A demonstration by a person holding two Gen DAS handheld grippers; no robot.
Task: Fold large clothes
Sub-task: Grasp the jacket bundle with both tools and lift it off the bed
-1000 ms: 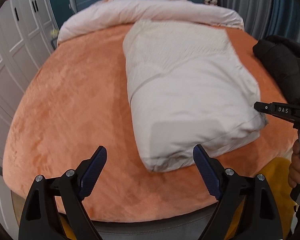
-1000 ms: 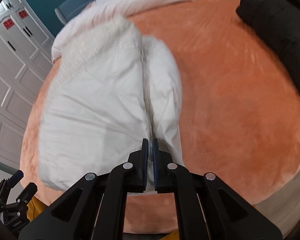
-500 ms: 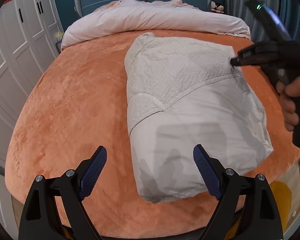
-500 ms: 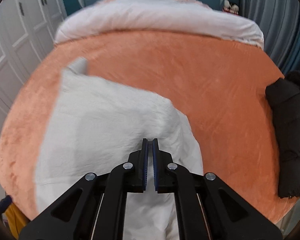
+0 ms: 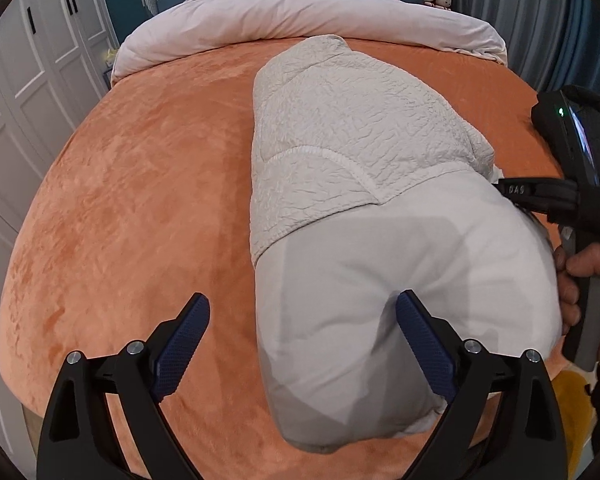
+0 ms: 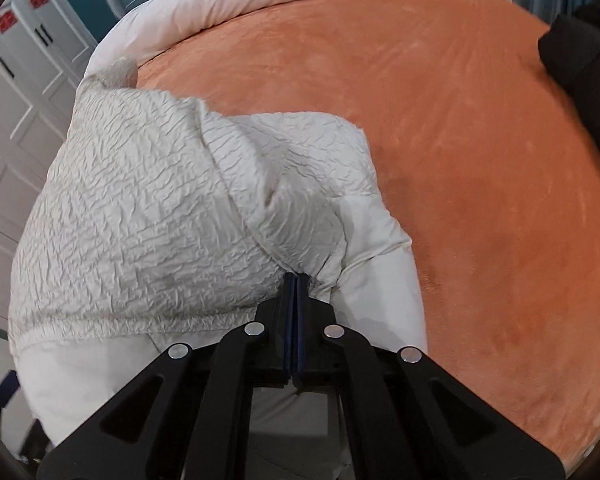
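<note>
Right gripper point(image 6: 296, 280) is pinched tight on a crinkly fold of the white jacket point(image 5: 360, 208) at its right edge — left gripper point(image 5: 302, 320) is spread wide, holding nothing, low over the jacket's smooth near end. From my feed the jacket lies lengthwise on the orange bed point(image 5: 140, 200), a pale duvet point(image 5: 300, 20) bunched at the head — black clothing point(image 6: 580, 60) on the right.

Left gripper point(image 5: 302, 330) agape, right gripper point(image 6: 296, 280) clamped.
</note>
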